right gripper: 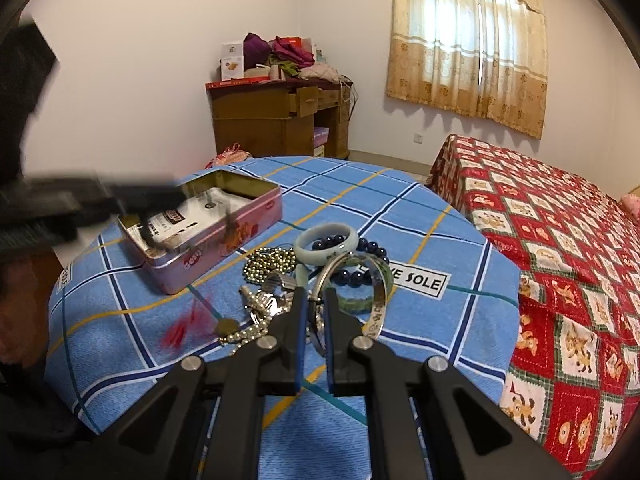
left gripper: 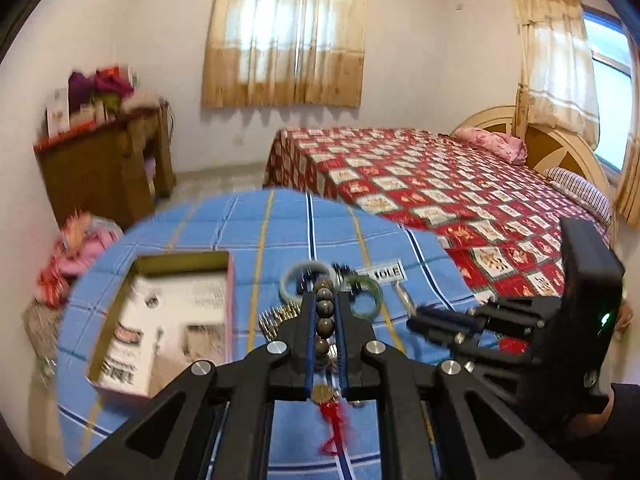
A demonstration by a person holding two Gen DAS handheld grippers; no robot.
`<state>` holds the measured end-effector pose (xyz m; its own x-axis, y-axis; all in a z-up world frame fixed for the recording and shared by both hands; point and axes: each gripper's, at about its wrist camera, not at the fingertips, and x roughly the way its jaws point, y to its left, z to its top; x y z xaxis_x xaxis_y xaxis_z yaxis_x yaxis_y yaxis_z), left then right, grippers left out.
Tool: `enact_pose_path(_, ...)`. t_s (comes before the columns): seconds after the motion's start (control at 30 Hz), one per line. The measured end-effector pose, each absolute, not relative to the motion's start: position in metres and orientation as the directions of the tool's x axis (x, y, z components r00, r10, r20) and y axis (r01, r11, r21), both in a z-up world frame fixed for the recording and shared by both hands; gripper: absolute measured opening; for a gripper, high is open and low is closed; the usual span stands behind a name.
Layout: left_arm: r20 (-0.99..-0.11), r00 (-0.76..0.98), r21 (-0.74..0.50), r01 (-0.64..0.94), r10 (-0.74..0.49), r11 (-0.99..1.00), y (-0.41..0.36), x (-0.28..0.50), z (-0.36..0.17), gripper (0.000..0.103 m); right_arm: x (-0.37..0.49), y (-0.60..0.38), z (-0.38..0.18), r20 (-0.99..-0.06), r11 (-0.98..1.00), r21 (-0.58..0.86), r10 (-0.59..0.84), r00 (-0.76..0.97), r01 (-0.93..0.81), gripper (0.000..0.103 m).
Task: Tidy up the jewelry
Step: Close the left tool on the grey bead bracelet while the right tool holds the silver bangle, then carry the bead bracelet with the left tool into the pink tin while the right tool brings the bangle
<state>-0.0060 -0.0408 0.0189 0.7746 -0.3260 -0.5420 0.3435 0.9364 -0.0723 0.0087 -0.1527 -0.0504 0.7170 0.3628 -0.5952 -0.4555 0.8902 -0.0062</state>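
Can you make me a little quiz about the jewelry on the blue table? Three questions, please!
1. True or false: the pink tin has its lid on.
2. What is the left hand-held gripper gripping? A) dark bead bracelet B) pale jade bangle C) gold ball chain
3. Fill in: the tassel hanging from that bracelet is ____.

Key: 1 false, the tin is open. 2 A. 3 red.
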Motion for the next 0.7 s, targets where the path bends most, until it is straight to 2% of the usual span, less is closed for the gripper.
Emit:
enact_pose_path(0.17, -0.608, 0.724, -0.117, 0.324, -0.325, 0.939, -0.035, 0.007, -0.004, 0.008, 0.007, -0.153, -0.048, -0.591, 0.886, -0.009, 0.369, 0.718, -0.463, 0.009)
enact_pose_path(0.43, -0.578, 0.764, -0.102, 0.281, -0.287, 0.954, -0.015, 0.009, 0.009, 0.008, 0.023, -0.140, -0.028, -0.562, 0.860, -0.010, 0.416, 0.715, -0.510, 0.008)
enact_pose_path(0.7, -0.579, 0.799, -0.072, 0.149, -0.163, 0.986, 0.034, 0.034, 0.013, 0.008, 0.049, -0.089, -0.014, -0.547, 0.779, -0.024, 0.514, 0.660, -0.627, 0.009)
